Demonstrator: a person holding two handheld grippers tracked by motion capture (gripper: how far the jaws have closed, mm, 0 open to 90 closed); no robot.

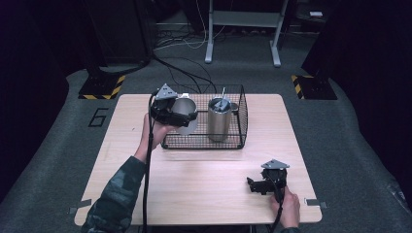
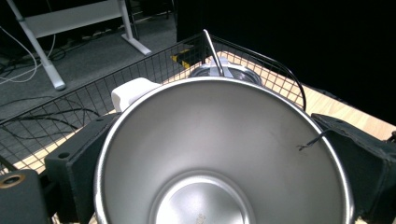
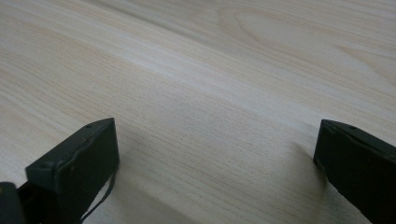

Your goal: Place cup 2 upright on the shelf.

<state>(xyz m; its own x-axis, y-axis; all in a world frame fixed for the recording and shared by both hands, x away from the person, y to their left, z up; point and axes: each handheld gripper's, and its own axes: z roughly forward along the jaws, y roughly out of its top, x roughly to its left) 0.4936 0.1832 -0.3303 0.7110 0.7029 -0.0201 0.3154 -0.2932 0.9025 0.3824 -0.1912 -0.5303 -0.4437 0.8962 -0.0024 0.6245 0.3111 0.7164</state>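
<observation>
Two steel cups are in play. The left gripper [image 1: 180,115] clamps one steel cup [image 1: 184,108], tilted at the left end of the wire basket [image 1: 204,141]; the second cup [image 1: 219,119] stands upright inside, a straw [image 1: 223,93] in its lid. The right gripper [image 1: 256,184] rests released on the surface [image 1: 204,184], near right.
</observation>
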